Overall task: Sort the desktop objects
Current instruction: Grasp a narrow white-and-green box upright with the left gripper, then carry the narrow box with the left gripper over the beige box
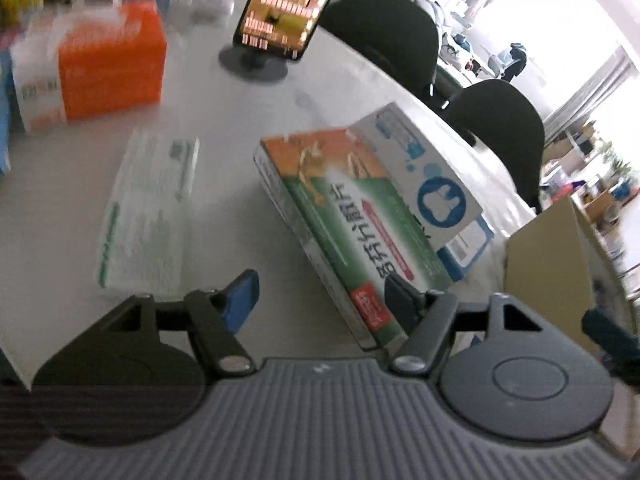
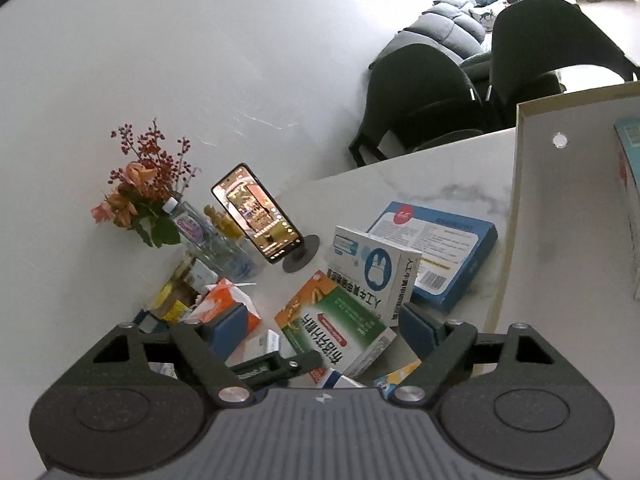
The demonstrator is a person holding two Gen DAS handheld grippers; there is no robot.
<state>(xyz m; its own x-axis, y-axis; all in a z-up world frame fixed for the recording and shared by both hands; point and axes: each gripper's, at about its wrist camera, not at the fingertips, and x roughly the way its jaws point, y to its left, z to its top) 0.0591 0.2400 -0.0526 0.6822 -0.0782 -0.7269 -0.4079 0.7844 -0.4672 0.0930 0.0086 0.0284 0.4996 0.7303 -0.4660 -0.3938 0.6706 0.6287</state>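
The green box [image 1: 352, 240] is judged light and stiff: thin printed card, probably with blister packs inside, so it should lift easily but dent if squeezed hard. Its glossy faces may be somewhat slippery. A hold across the two long narrow sides, near the middle of its length, is judged safest; a grip at one end would let it swing.

It is seen as a flat carton with an orange band at one end, a green body, white lettering and a red strip. It lies on the desk [image 1: 224, 120], tilted, its far end propped on the white box [image 1: 424, 168], which carries a blue round emblem. Beneath that, a flat blue box [image 2: 436, 252] lies on the desk. In the right wrist view the same pile is seen with the green box [image 2: 340, 324] nearest.

The left gripper [image 1: 320, 296] is held wide open, low over the desk, with the near end of the green box between its fingers; contact by the right-hand finger cannot be told. The right gripper [image 2: 324, 324] is likewise spread, held above the pile, clasping nothing.

A pale green-striped box [image 1: 148, 208] lies flat well to the left, an orange tissue pack [image 1: 108, 64] beyond it. A cardboard bin [image 2: 560, 208] stands just right of the pile, with at least one box inside.
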